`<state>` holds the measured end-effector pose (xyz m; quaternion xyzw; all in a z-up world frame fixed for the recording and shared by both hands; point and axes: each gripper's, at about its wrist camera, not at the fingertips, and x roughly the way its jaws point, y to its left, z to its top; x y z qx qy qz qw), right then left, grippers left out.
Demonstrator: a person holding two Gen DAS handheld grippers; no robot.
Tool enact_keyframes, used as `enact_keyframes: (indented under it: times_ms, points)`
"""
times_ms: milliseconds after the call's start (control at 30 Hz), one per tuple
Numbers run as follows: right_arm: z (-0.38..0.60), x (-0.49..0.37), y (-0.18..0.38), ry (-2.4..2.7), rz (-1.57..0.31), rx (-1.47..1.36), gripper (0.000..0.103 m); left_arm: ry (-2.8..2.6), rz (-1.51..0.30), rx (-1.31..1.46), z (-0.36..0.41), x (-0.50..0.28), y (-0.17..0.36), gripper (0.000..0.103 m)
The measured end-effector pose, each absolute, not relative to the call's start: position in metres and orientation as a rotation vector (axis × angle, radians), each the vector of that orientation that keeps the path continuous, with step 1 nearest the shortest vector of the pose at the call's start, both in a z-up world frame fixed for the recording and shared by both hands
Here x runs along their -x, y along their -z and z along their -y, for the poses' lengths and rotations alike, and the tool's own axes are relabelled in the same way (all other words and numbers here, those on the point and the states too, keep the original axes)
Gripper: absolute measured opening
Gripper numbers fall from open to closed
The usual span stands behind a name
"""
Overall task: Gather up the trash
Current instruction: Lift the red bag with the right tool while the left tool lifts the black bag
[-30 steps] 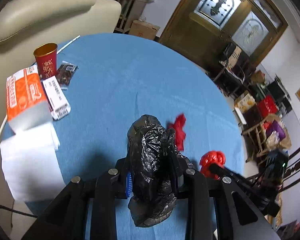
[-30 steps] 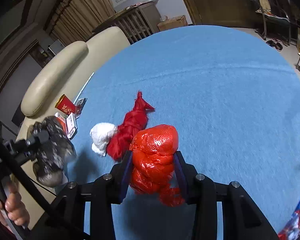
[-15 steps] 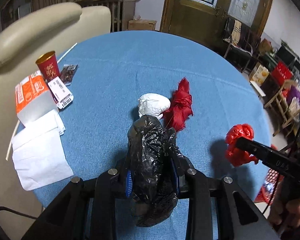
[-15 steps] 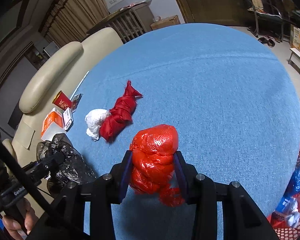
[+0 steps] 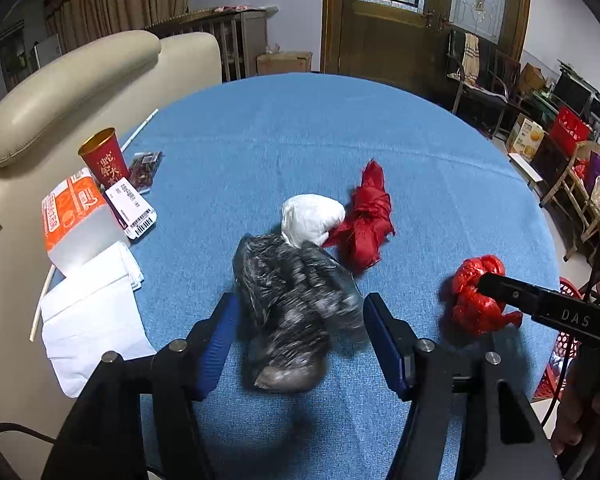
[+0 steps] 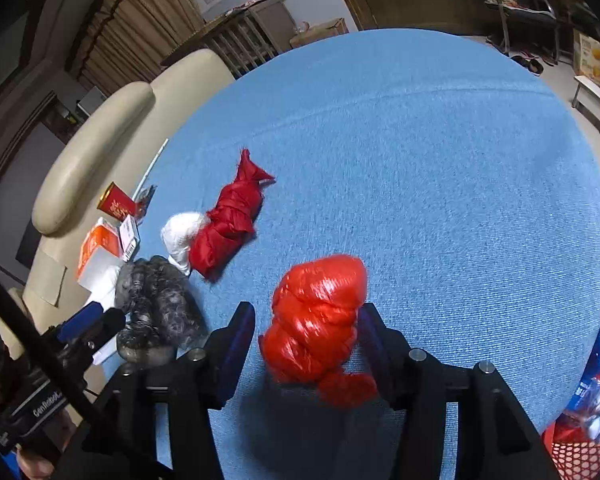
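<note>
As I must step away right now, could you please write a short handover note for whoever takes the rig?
Left gripper: open, the black bag loose between its fingers, blurred.
Right gripper: open, the red bag loose between its fingers.
The white bundle and dark red bundle lie touching on the blue table.
Done: the red mesh basket beside the table holds some trash.
Left: all four pieces above.

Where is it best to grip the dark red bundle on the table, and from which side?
Grip the dark red bundle across its thick knotted middle, coming from above, jaws across its long axis. The white bag touches its near-left end; the far tip is thin.
</note>
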<state>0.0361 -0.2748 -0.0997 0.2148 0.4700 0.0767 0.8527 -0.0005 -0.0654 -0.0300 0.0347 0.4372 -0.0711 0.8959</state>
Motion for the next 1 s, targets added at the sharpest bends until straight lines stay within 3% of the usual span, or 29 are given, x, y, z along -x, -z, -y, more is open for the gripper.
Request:
enact_keyframes:
  times_ms: [467,1000]
  points:
    - [0.281,-0.020,0.089,-0.161,-0.961,-0.434,0.058,0.175,-0.970,0.051,0.033,0.008,0.038,0.068]
    - [0.266,-0.025,0.104,-0.147,-0.988,-0.371,0.058,0.199,-1.124,0.164,0.051,-0.033,0.081,0.068]
